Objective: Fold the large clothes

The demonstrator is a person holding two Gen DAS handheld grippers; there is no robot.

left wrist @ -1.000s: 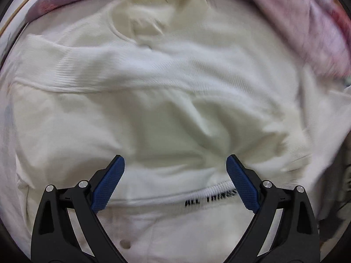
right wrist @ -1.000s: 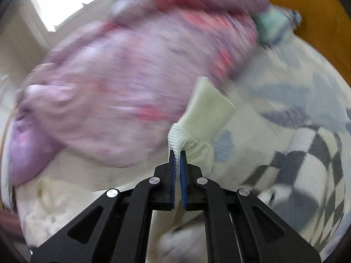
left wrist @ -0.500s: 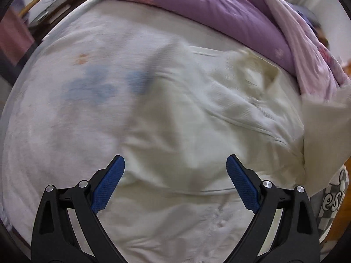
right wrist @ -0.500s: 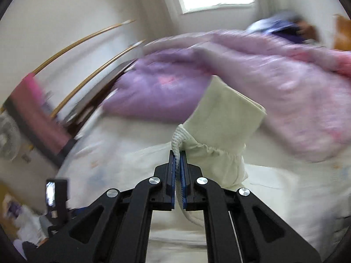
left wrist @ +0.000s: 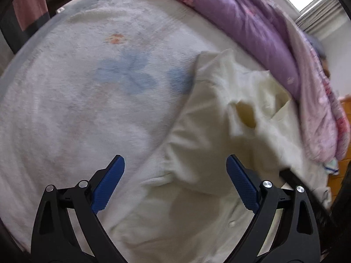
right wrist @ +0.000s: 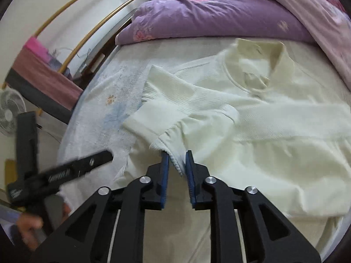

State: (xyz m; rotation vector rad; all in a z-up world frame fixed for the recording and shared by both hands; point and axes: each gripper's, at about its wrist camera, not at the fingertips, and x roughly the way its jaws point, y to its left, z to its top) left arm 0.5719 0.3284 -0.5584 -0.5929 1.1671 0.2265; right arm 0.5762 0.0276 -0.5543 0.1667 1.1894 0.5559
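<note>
A cream sweater lies spread on a bed, its collar toward the far purple quilt, with one sleeve folded across the chest. The right gripper has its jaws opening just over that sleeve's ribbed cuff; the knit edge sits between the blue pads, which no longer press on it. The left gripper hangs wide open and empty above the sweater's left edge, touching nothing.

By the look of it, the first sleeve fold is just done. The other sleeve and the body folds appear still to come.

Much stays unclear. The sweater's near hem is cut off behind the grippers, and its right side runs out of the frame, so the second sleeve cannot be placed. The left view is blurred, and a yellowish hollow in the cloth there is hard to identify. At the right view's near left, a hand on the left gripper's handle is smeared and partly cropped.
</note>
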